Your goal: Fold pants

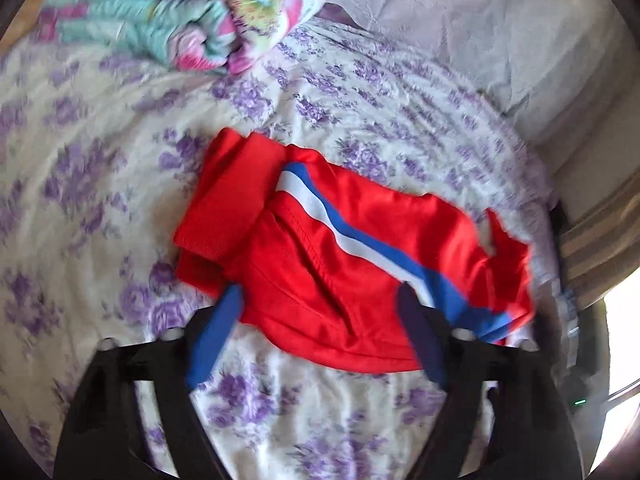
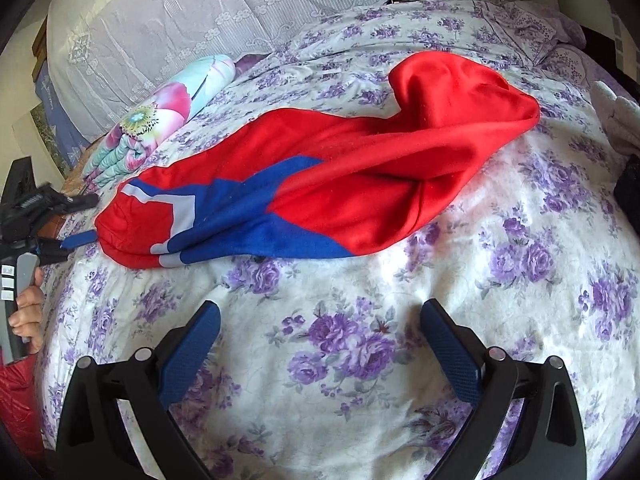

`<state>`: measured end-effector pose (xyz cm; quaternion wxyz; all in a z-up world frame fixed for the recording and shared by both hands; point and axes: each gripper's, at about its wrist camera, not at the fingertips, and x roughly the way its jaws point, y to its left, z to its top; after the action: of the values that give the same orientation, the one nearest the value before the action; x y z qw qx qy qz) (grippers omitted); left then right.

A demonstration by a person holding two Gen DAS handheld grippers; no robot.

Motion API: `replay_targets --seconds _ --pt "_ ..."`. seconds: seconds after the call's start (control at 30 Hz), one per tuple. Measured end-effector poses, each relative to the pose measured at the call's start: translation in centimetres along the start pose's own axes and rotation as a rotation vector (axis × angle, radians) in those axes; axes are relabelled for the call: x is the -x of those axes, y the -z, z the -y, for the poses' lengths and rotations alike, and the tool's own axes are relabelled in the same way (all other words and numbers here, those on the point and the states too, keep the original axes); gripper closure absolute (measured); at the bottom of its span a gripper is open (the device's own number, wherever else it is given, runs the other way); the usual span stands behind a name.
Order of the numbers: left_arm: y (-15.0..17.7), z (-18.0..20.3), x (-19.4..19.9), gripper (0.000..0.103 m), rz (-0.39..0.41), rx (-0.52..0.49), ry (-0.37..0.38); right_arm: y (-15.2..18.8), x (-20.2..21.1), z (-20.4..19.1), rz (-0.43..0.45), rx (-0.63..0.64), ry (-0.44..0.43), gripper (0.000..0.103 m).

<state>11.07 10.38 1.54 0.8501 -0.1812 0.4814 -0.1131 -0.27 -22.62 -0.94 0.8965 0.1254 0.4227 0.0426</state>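
Observation:
Red pants (image 1: 344,256) with a blue and white stripe lie bunched on the flowered bed sheet (image 1: 100,200). My left gripper (image 1: 320,300) is open, its two blue fingers on either side of the pants' near edge, holding nothing. In the right wrist view the pants (image 2: 340,168) lie stretched across the bed. My right gripper (image 2: 320,320) is open and empty over bare sheet, short of the pants. The left gripper (image 2: 76,220) shows at the pants' left end, held by a hand.
A rolled flowered blanket (image 1: 192,20) lies at the back of the bed, also in the right wrist view (image 2: 160,116). Lace-covered pillows (image 2: 200,8) stand behind. The bed's edge (image 1: 568,240) is to the right of the pants.

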Motion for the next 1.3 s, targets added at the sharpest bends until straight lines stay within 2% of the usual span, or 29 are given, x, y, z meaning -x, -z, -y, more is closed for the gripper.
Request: replay_targets --seconds 0.17,0.2,0.23,0.27,0.3,0.37,0.53,0.57,0.63,0.67,0.7,0.73,0.83,0.93,1.03,1.17,1.23,1.3 --pt "-0.1 0.8 -0.6 0.036 0.039 -0.028 -0.081 0.0 0.1 0.0 0.003 -0.004 -0.005 0.003" --pt "0.0 0.8 -0.5 0.045 0.055 -0.024 -0.091 0.0 0.1 0.0 0.005 -0.004 -0.007 0.003" --pt "0.1 0.7 -0.4 0.061 0.064 -0.018 -0.093 0.0 0.2 0.0 0.006 -0.004 -0.008 0.003" --pt "0.0 0.4 -0.3 0.070 0.069 -0.002 -0.083 0.0 0.2 0.0 0.009 -0.003 -0.009 0.003" --pt "0.1 0.1 -0.2 0.088 0.070 0.011 -0.072 0.0 0.3 0.0 0.012 -0.002 -0.010 0.003" --pt "0.0 -0.7 -0.3 0.089 0.067 0.036 -0.042 0.0 0.4 -0.2 0.018 0.005 -0.014 0.003" --pt "0.0 -0.7 -1.2 0.089 0.073 0.066 -0.051 0.0 0.4 -0.3 0.022 0.012 -0.013 0.003" --pt "0.1 -0.5 -1.3 0.085 0.083 0.083 -0.075 -0.1 0.4 -0.3 0.020 0.008 -0.014 0.003" --pt "0.4 -0.3 -1.7 0.056 0.101 0.114 -0.090 -0.1 0.4 -0.2 0.020 0.001 -0.018 0.003" --pt "0.7 0.1 -2.2 0.056 0.105 0.111 -0.087 0.0 0.4 -0.2 0.021 0.000 -0.018 0.003" --pt "0.8 0.5 -2.6 0.063 0.106 0.089 -0.112 0.0 0.4 -0.2 0.021 -0.001 -0.016 0.003" --pt "1.0 0.9 -2.9 0.080 0.119 0.062 -0.152 0.0 0.4 -0.2 0.020 0.001 -0.014 0.003" --pt "1.4 1.3 -2.7 0.096 0.168 0.018 -0.186 0.0 0.4 -0.2 0.024 0.002 -0.014 0.003" --pt "1.7 1.9 -1.3 0.097 0.248 -0.028 -0.190 0.0 0.7 -0.1 0.042 0.004 -0.015 0.003" --pt "2.5 3.3 1.2 0.097 0.365 -0.099 -0.183 0.0 2.1 -0.2 0.112 0.008 0.000 0.003" --pt "3.4 4.5 4.2 0.097 0.482 -0.156 -0.175 -0.2 3.4 -0.1 0.183 0.006 0.050 0.003" --pt "3.6 4.2 5.2 0.097 0.506 -0.150 -0.149 -0.6 3.6 0.3 0.186 -0.003 0.047 0.003" --pt "3.8 3.5 6.5 0.097 0.520 -0.125 -0.089 -1.3 3.9 0.7 0.189 -0.014 0.030 0.003"
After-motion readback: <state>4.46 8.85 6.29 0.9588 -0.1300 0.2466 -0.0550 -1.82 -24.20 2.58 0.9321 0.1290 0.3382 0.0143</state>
